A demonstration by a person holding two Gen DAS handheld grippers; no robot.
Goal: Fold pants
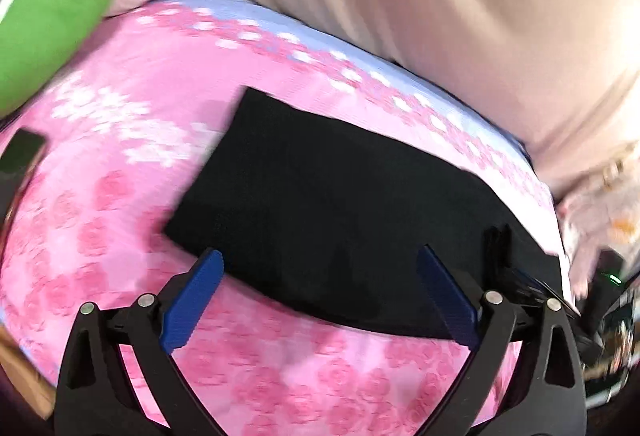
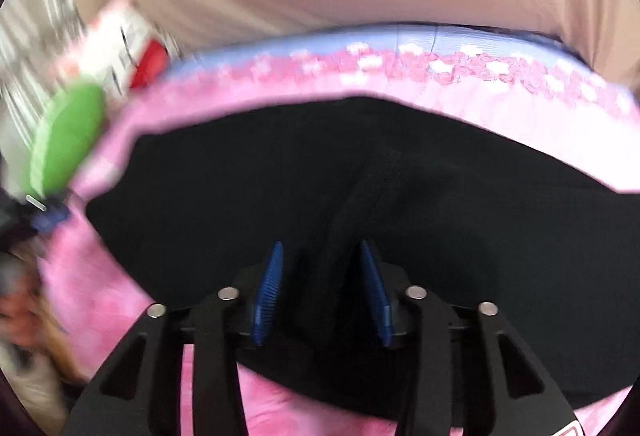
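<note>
Pants (image 1: 320,204) lie on the pink bed (image 1: 120,164) as a flat dark rectangle, so we judge most of the folding already done; at least one fold is in, edges look fairly square from the left view, though blur hides the layers. Our left tool (image 1: 320,296) is spread wide, holding nothing, hovering at the near edge of the pants with the cloth just ahead of its fingers. Our right tool (image 2: 320,292) is partly open, fingers either side of a dark ridge of pants (image 2: 360,176) right in front of it; we cannot tell if it grips the cloth or just sits over it. From the right view the pants still look long across, so we guess one more fold or a final tidy is left. Green plush (image 1: 48,20) and beige curtain (image 1: 440,16) sit far ahead, clear of the work.
</note>
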